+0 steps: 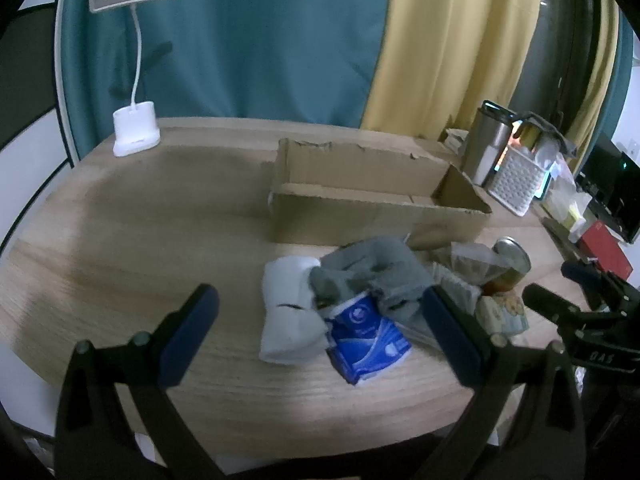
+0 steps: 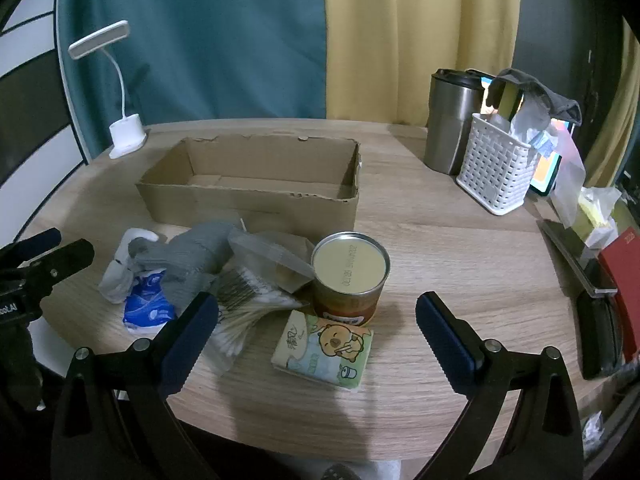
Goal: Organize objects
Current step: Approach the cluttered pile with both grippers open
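Both grippers hang over the near edge of the wooden surface (image 2: 460, 248), tilted down. Left gripper (image 1: 320, 332): jaws wide apart, nothing between the pads, framing the left part of the pile. Right gripper (image 2: 316, 332): jaws wide apart too, empty, framing the right part.

Pile, near to far. Cartoon tissue pack (image 2: 324, 350) lies nearest, flat, just in front of the tin can (image 2: 348, 276), which stands upright. Left of them, a bag of cotton swabs (image 2: 248, 312), partly under a clear plastic pouch (image 2: 276, 256). Further left, a blue tissue pack (image 1: 368, 336) with a grey sock (image 1: 372, 268) draped over its far end, and a white sock (image 1: 288, 312) rolled up at the left end.

Behind the pile, the cardboard box (image 2: 256, 184) stands open and looks empty. Judgement: sorting has not begun; every loose item still lies outside the box, all of it left to do.

Around: white basket (image 2: 496, 168) and steel tumbler (image 2: 448, 120) at far right, a desk lamp (image 1: 134, 128) at far left, a red book (image 2: 624, 280) at the right edge. In the way: the grey sock overlaps its neighbours, so lifting one may drag others; the box's near wall must be cleared.
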A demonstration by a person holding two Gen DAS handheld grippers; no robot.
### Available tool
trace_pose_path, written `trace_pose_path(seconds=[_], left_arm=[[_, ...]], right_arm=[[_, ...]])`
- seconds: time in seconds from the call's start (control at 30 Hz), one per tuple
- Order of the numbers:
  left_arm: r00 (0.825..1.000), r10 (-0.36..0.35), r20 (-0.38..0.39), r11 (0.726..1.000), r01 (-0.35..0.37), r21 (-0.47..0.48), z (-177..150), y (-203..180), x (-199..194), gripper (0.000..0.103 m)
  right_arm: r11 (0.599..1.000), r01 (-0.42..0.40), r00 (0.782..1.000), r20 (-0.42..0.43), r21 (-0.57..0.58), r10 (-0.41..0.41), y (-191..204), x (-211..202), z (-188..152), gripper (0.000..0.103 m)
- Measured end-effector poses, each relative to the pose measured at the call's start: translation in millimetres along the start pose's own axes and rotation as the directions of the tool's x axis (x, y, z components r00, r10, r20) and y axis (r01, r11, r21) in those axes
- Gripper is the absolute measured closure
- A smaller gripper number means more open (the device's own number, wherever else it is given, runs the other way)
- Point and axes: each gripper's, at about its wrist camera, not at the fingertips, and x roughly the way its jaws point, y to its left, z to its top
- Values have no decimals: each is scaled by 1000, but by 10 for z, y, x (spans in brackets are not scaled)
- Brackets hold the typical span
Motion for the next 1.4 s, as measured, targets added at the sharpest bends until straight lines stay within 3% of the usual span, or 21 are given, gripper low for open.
trace_pose_path(seconds=[1.4], left_arm=[[999,-15,-29,1000,15,-4,-64,-14,35,1]], right_arm=[[1000,-10,1000,-4,7,10,31,4,-27,2]])
